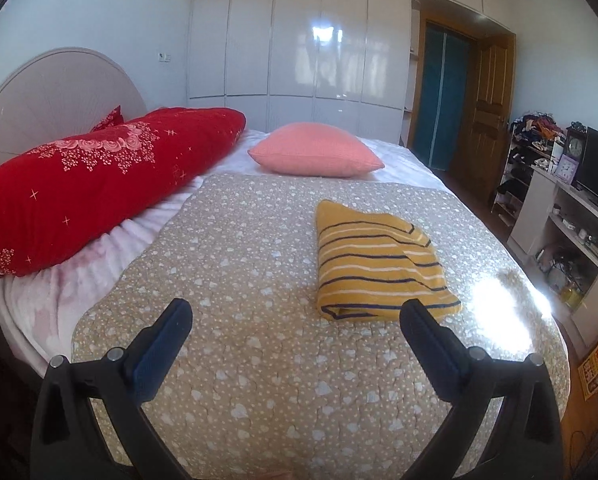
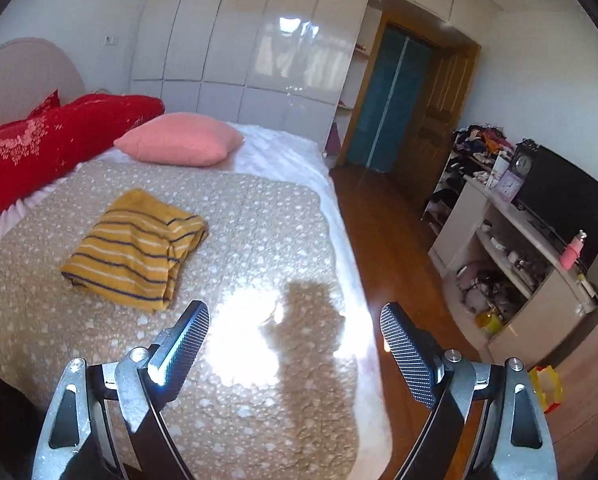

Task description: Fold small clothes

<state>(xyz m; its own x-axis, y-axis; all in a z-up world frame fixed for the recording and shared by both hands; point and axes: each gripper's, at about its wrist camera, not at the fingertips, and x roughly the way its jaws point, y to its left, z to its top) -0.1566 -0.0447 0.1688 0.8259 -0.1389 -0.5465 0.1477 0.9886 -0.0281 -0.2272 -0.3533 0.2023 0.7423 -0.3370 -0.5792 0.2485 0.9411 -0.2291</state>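
Note:
A yellow garment with dark and white stripes [image 1: 379, 260] lies folded into a compact rectangle on the beige heart-patterned bedspread [image 1: 239, 280]. It also shows in the right wrist view [image 2: 135, 248], left of centre. My left gripper [image 1: 297, 316] is open and empty, held above the bedspread just short of the garment's near edge. My right gripper [image 2: 295, 320] is open and empty, to the right of the garment, over the sunlit patch near the bed's right edge.
A long red pillow [image 1: 91, 184] and a pink cushion [image 1: 315, 150] lie at the head of the bed. White wardrobes [image 1: 299, 48] stand behind. A wooden floor [image 2: 383, 232], a white desk with clutter and a dark screen [image 2: 567, 196] are to the right.

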